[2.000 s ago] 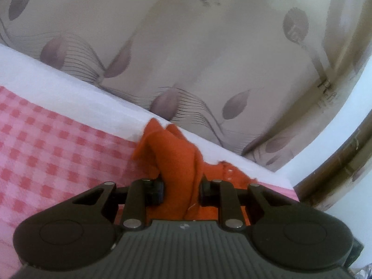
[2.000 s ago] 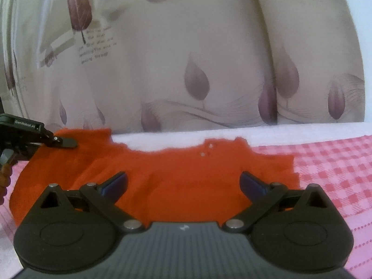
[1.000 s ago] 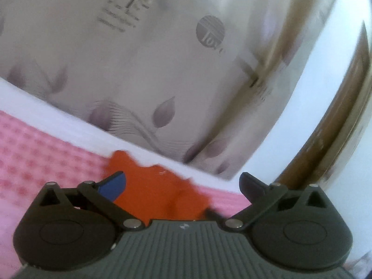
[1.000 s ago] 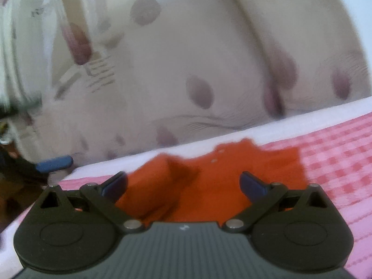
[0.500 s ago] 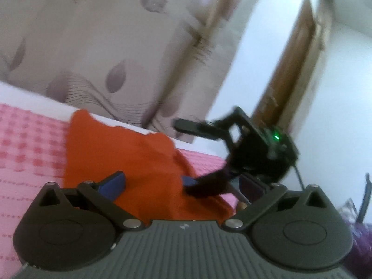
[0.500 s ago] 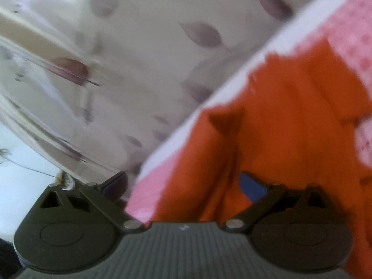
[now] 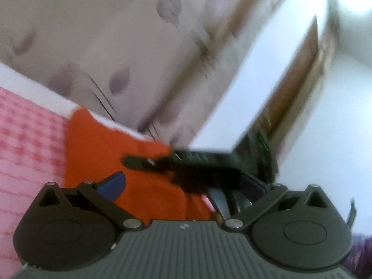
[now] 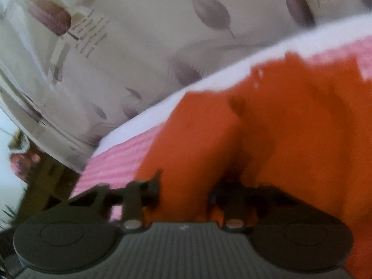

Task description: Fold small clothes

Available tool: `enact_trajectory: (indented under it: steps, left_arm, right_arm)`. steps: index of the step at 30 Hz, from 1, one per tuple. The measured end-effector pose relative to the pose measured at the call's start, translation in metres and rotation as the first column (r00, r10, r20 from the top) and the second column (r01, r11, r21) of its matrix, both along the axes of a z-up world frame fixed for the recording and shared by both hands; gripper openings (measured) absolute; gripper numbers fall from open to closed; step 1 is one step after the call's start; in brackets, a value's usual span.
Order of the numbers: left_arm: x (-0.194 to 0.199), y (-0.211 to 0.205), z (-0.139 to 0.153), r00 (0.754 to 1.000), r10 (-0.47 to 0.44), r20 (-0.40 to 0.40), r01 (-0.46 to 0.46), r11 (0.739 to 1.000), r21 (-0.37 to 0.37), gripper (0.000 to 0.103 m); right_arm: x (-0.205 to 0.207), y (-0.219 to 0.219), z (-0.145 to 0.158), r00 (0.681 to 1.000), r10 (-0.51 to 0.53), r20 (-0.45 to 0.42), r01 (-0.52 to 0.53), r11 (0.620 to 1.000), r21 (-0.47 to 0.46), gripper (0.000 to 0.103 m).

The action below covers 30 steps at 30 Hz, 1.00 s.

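The orange garment (image 7: 130,162) lies spread on a pink checked sheet (image 7: 28,139), with a white strip of bedding (image 8: 209,81) along its far edge and a curtain printed with purple leaves (image 8: 186,34) behind. No box, basket or other container shows in either view.

The left gripper (image 7: 183,183) stands with its jaws wide apart and nothing pressed between them; the garment lies just ahead of and below them, nearer the blue-padded left finger.

The right gripper (image 8: 186,193) has just been closing its jaws, and they now stand narrow with a raised fold of the orange cloth bunched between them. The rest of the garment runs ahead and to the right of those jaws, with small pale buttons (image 8: 259,73) near its far edge. In the left wrist view the right gripper (image 7: 139,162) reaches in from the right over the cloth, blurred.
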State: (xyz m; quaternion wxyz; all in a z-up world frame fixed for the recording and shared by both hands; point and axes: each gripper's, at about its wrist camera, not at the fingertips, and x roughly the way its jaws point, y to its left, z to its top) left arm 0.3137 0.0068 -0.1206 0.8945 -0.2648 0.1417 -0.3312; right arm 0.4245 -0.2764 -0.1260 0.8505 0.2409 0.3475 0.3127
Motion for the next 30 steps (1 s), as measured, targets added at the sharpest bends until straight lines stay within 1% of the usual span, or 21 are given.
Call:
enact_trajectory:
  steps: [2, 4, 5, 7, 9, 11, 14, 19, 23, 26, 28, 29, 30]
  left_arm:
    - [-0.004, 0.014, 0.0, 0.993, 0.12, 0.017, -0.119, 0.991, -0.052, 0.103]
    - [-0.003, 0.025, -0.002, 0.98, 0.198, -0.01, -0.198, 0.976, -0.09, 0.103]
    - [0.0, 0.029, -0.005, 0.975, 0.217, -0.043, -0.22, 0.97, -0.107, 0.103]
    - [0.009, 0.035, -0.012, 0.967, 0.225, -0.124, -0.241, 0.961, -0.136, 0.103]
    - [0.014, 0.037, -0.014, 0.959, 0.232, -0.163, -0.256, 0.956, -0.143, 0.103]
    - [0.016, 0.036, -0.015, 0.957, 0.234, -0.173, -0.257, 0.958, -0.127, 0.103]
    - [0.017, 0.029, -0.011, 0.961, 0.229, -0.152, -0.243, 0.967, -0.081, 0.103]
    - [0.013, 0.012, -0.005, 0.974, 0.209, -0.085, -0.208, 0.978, 0.014, 0.103]
    - [0.005, -0.003, -0.005, 0.981, 0.192, -0.028, -0.189, 0.978, 0.086, 0.103]
    - [0.006, -0.008, -0.005, 0.983, 0.184, -0.011, -0.181, 0.977, 0.109, 0.103]
    - [0.006, -0.007, -0.006, 0.982, 0.187, -0.016, -0.184, 0.977, 0.105, 0.103]
    - [0.006, -0.006, -0.006, 0.982, 0.189, -0.02, -0.187, 0.977, 0.101, 0.103]
    - [0.007, -0.005, -0.006, 0.981, 0.193, -0.023, -0.19, 0.977, 0.097, 0.103]
  right_arm:
    - [-0.004, -0.004, 0.011, 0.999, -0.012, 0.049, 0.013, 1.0, -0.027, 0.022]
    - [-0.001, -0.01, 0.022, 0.997, -0.011, 0.07, 0.013, 0.999, -0.035, 0.021]
    - [-0.001, -0.015, 0.026, 0.997, -0.011, 0.076, 0.014, 0.999, -0.045, 0.021]
    - [0.0, -0.025, 0.032, 0.996, -0.018, 0.09, 0.025, 0.997, -0.075, 0.021]
    - [0.001, -0.039, 0.037, 0.994, -0.032, 0.1, 0.04, 0.995, -0.087, 0.021]
    - [0.003, -0.053, 0.04, 0.993, -0.054, 0.105, 0.064, 0.993, -0.103, 0.021]
    - [0.006, -0.073, 0.041, 0.991, -0.085, 0.101, 0.097, 0.988, -0.12, 0.021]
    - [0.008, -0.097, 0.04, 0.988, -0.119, 0.101, 0.135, 0.977, -0.163, 0.021]
    - [0.01, -0.107, 0.037, 0.984, -0.141, 0.109, 0.162, 0.963, -0.214, 0.021]
    - [0.013, -0.107, 0.028, 0.987, -0.122, 0.1, 0.143, 0.962, -0.231, 0.021]
    - [0.017, -0.103, 0.018, 0.991, -0.104, 0.078, 0.122, 0.956, -0.268, 0.021]
    - [0.019, -0.104, 0.012, 0.993, -0.097, 0.065, 0.111, 0.958, -0.264, 0.022]
    - [0.019, -0.109, 0.008, 0.993, -0.108, 0.053, 0.117, 0.965, -0.235, 0.024]
